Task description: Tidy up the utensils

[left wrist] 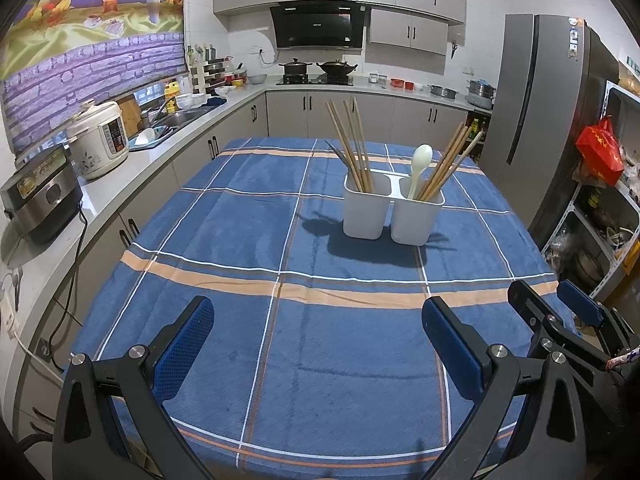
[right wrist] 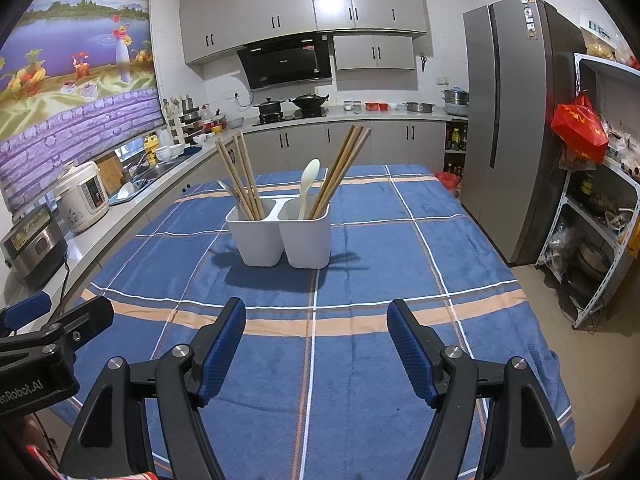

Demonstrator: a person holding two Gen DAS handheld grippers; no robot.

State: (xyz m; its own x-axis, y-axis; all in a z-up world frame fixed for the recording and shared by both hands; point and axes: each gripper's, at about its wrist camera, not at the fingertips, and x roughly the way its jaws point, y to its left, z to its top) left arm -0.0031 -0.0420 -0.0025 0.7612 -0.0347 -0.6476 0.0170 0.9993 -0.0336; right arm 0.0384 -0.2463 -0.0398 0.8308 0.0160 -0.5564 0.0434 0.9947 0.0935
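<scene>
A white two-cup utensil holder (left wrist: 394, 212) (right wrist: 282, 236) stands upright on the blue plaid tablecloth (left wrist: 240, 240) (right wrist: 380, 248). Its left cup holds wooden chopsticks (left wrist: 352, 144) (right wrist: 240, 176) and a dark metal utensil. Its right cup holds more chopsticks (left wrist: 448, 160) (right wrist: 340, 168) and a cream plastic spoon (left wrist: 421, 164) (right wrist: 309, 184). My left gripper (left wrist: 318, 322) hovers over the near part of the table, open, nothing between its blue pads. My right gripper (right wrist: 316, 330) is beside it, also open and empty, well short of the holder. Each gripper shows at the edge of the other's view.
A kitchen counter (left wrist: 96, 204) with a rice cooker (left wrist: 100, 140), another appliance and a sink runs along the left. A grey fridge (right wrist: 516, 120) and a metal shelf rack (right wrist: 600, 220) with a red bag (right wrist: 580, 128) stand to the right. A stove with pots is behind.
</scene>
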